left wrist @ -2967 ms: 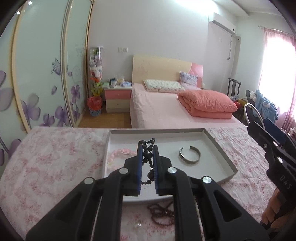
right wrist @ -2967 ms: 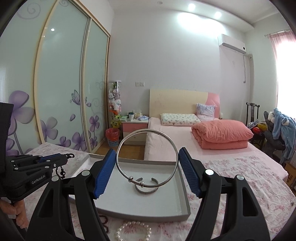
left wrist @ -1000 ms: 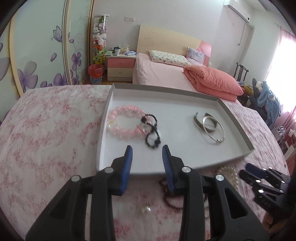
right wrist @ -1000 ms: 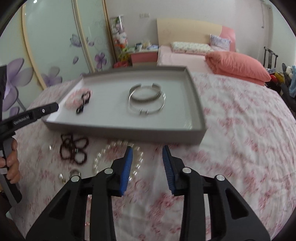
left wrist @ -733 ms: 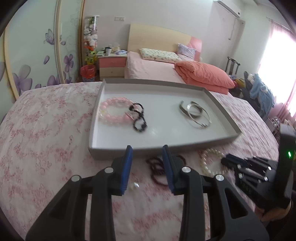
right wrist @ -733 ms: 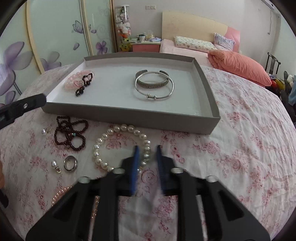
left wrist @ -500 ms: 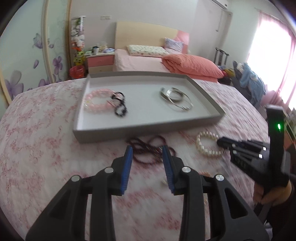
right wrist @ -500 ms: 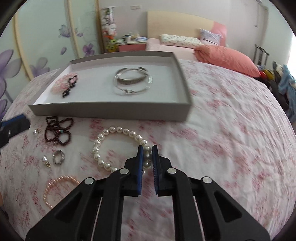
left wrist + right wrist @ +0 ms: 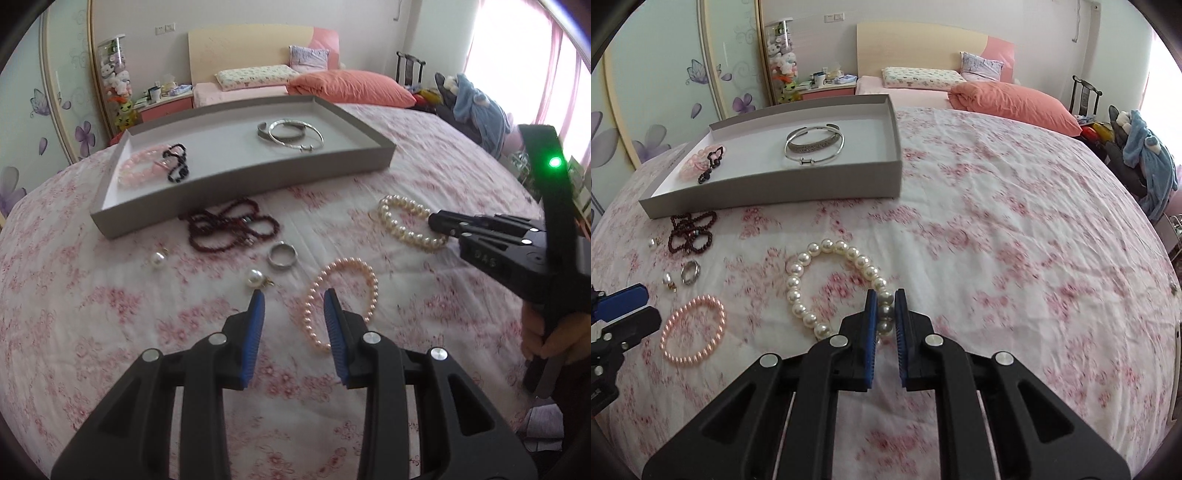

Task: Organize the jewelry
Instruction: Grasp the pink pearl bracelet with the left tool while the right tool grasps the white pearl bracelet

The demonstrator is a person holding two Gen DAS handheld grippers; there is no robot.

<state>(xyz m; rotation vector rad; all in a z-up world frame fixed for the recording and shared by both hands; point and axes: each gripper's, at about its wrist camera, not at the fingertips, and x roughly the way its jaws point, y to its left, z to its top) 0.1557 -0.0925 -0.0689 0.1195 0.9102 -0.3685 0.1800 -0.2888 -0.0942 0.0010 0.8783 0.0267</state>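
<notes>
A grey tray (image 9: pixel 258 186) (image 9: pixel 783 194) holds a pink bead bracelet (image 9: pixel 138 170), a black bead bracelet (image 9: pixel 176 168) and two silver bangles (image 9: pixel 291 134) (image 9: pixel 814 146). On the floral cloth lie a dark red bead strand (image 9: pixel 229 229) (image 9: pixel 690 230), a silver ring (image 9: pixel 282 254) (image 9: pixel 690 272), two pearl earrings (image 9: pixel 255 278) (image 9: pixel 158 260), a small pink pearl bracelet (image 9: pixel 343 299) (image 9: pixel 692 332) and a white pearl bracelet (image 9: pixel 406 225) (image 9: pixel 834 280). My left gripper (image 9: pixel 293 299) is open just above the pink pearl bracelet's left side. My right gripper (image 9: pixel 884 301) is shut on the white pearl bracelet, which still rests on the cloth.
The table with the pink floral cloth (image 9: pixel 997 221) curves away on all sides. Behind it stand a bed with an orange quilt (image 9: pixel 1012 99), a pink nightstand (image 9: pixel 827 90) and floral wardrobe doors (image 9: pixel 665 74). A chair with clothes (image 9: pixel 1145 155) stands at the right.
Both grippers put their bracelets in the tray, then drew back and down. The right closed on the white pearl bracelet. The left moved right over the pink pearl bracelet.
</notes>
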